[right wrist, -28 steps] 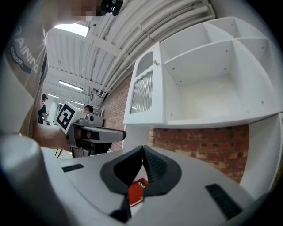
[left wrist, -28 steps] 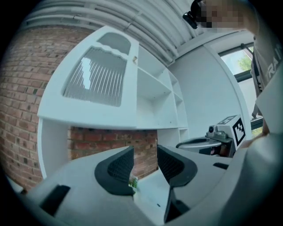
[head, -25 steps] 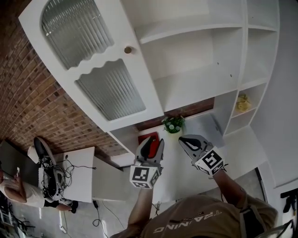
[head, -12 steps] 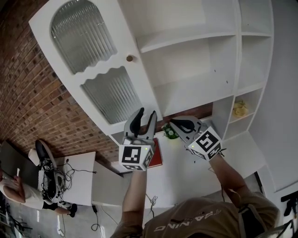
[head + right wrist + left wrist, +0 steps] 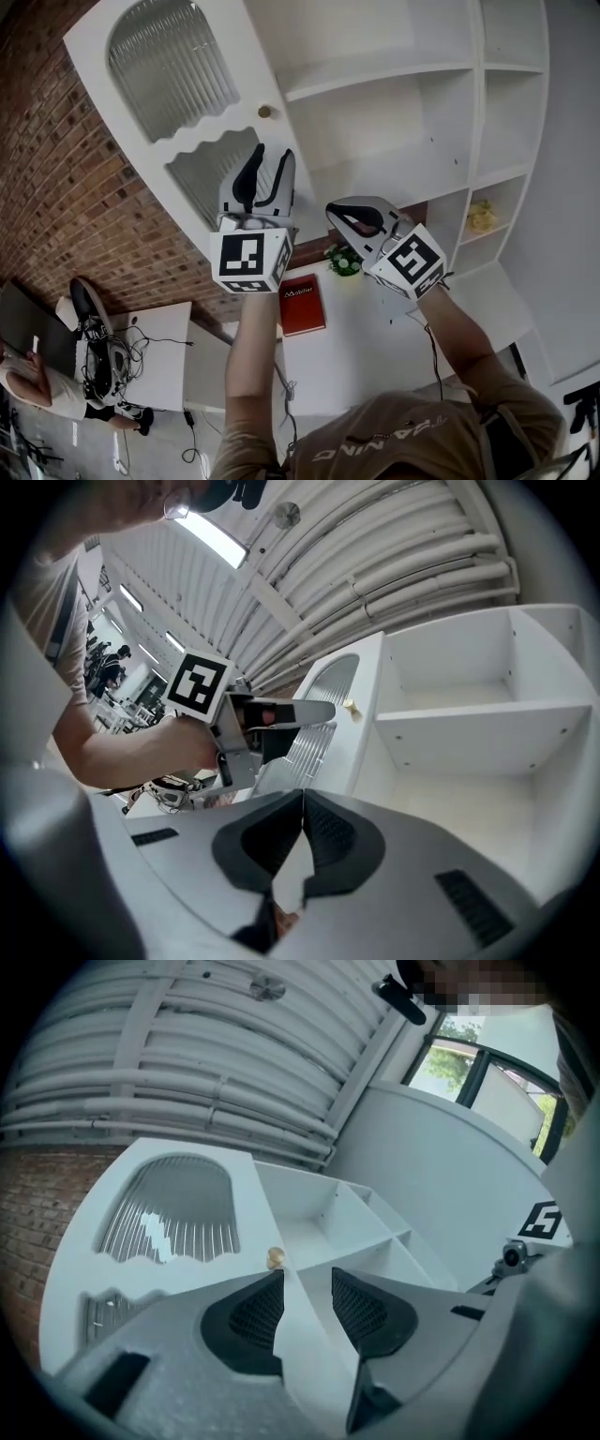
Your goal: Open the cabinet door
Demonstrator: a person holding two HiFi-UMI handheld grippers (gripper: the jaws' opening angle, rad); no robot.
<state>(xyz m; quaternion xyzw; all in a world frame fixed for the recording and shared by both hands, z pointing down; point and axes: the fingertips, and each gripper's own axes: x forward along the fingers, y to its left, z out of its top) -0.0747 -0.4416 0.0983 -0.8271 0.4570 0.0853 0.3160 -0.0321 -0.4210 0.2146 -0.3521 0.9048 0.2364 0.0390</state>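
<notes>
At the far left of the head view, the cabinet door looks shut, as far as I can judge. Its small knob sits on the right edge, beside the open shelves. The left gripper is up just below that knob, jaws apart. The right gripper hangs lower and to the right, above the bench with its red book.

In the left gripper view the jaws are spread and clamp nothing. The door's edge lines up in the gap, and the knob sits just off the left jaw's tip. Touching or not, I can't tell.

In the right gripper view the jaws are pressed together and empty, looking across at the left gripper.

Here's the danger: that knob is small and round. Close off-centre and the jaws may pinch past it, or slip off on the pull, and the door won't budge. A hard tug could rattle the ribbed glass.
</notes>
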